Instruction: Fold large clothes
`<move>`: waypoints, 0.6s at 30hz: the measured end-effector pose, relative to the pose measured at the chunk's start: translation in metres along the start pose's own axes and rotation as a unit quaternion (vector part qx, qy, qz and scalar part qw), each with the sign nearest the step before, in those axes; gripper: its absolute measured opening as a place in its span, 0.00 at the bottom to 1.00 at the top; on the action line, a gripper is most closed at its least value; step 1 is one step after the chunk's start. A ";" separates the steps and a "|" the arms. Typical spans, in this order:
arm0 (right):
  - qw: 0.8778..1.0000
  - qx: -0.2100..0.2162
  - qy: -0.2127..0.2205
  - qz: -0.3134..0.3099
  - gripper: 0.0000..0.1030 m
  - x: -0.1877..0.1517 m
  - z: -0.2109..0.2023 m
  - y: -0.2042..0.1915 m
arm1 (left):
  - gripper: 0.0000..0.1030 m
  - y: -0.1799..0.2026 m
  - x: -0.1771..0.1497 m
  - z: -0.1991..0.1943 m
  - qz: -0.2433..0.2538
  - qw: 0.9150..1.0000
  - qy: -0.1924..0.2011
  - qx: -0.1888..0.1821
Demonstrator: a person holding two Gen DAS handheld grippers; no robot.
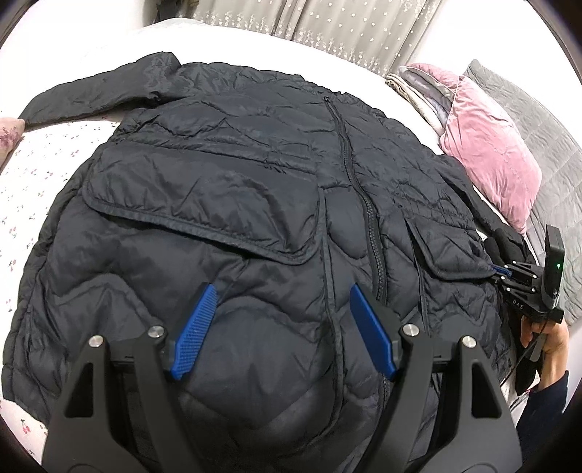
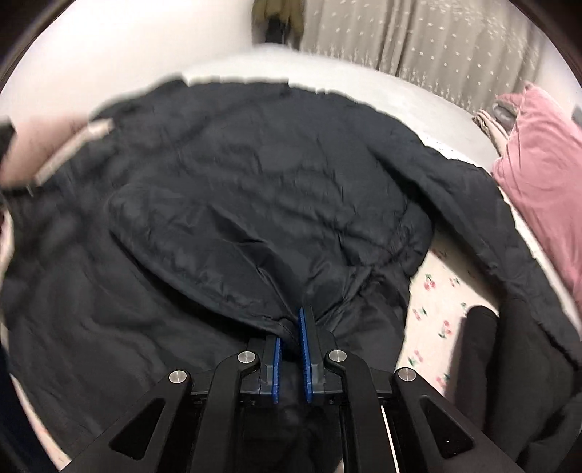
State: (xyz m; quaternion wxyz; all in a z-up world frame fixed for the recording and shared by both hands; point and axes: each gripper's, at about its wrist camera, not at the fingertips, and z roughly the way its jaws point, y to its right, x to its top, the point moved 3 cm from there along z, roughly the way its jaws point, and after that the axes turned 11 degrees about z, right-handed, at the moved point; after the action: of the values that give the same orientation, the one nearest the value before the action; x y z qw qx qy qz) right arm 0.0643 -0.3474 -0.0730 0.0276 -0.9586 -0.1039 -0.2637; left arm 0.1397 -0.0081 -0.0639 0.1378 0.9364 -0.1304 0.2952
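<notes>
A large black quilted jacket (image 1: 232, 174) lies front-up on a bed, zipper (image 1: 349, 160) running down its middle, one sleeve (image 1: 91, 98) stretched to the far left. My left gripper (image 1: 282, 302) is open and empty, hovering over the lower front of the jacket. My right gripper (image 2: 291, 327) is shut on a fold of the jacket's edge (image 2: 283, 320); it also shows in the left wrist view (image 1: 500, 271) at the jacket's right side, pinching the fabric. The right wrist view is blurred, and the jacket (image 2: 236, 189) fills most of it.
The bed has a white sheet with small cherry prints (image 1: 40, 171) (image 2: 447, 298). A pink velvet pillow (image 1: 491, 145) (image 2: 545, 182) and a grey quilt (image 1: 553, 152) lie at the right. Pale curtains (image 1: 327, 25) hang behind the bed. A dark cloth (image 2: 509, 364) lies at the near right.
</notes>
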 end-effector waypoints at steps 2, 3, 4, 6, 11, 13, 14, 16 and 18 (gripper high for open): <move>1.000 -0.014 0.004 -0.007 0.11 0.001 -0.008 -0.001 | 0.74 -0.001 -0.001 -0.004 0.003 1.000 0.004 0.003; 1.000 -0.018 0.006 -0.005 0.12 0.002 -0.012 0.000 | 0.74 -0.003 -0.001 -0.005 0.005 1.000 0.005 0.005; 1.000 -0.021 0.006 -0.002 0.13 0.002 -0.018 0.001 | 0.74 -0.004 -0.002 -0.007 0.005 1.000 0.007 0.008; 1.000 -0.014 0.007 0.001 0.13 0.000 -0.036 0.001 | 0.74 -0.007 -0.002 -0.008 0.002 1.000 0.009 0.008; 0.990 0.089 0.110 -0.003 0.26 0.009 -0.105 -0.022 | 0.74 -0.008 0.002 -0.005 -0.011 1.000 0.009 -0.007; 0.982 0.107 0.151 0.028 0.63 0.024 -0.114 -0.026 | 0.74 -0.004 0.004 -0.003 -0.007 1.000 0.010 -0.006; 0.980 0.104 0.160 0.060 0.74 0.034 -0.109 -0.028 | 0.74 -0.002 0.005 -0.002 -0.005 1.000 0.009 -0.003; 0.985 0.071 0.114 0.107 0.74 0.050 -0.075 -0.034 | 0.74 -0.002 0.007 0.002 -0.003 1.000 0.006 0.004; 0.991 0.039 0.051 0.117 0.73 0.052 -0.037 -0.043 | 0.74 -0.003 0.008 0.004 -0.004 1.000 0.004 0.009</move>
State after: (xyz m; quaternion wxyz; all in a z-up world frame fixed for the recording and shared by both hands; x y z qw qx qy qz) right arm 0.0808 -0.3000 -0.0150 0.1010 -0.9477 0.0001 -0.3029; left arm 0.1491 -0.0081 -0.0630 0.1315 0.9367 -0.1237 0.3000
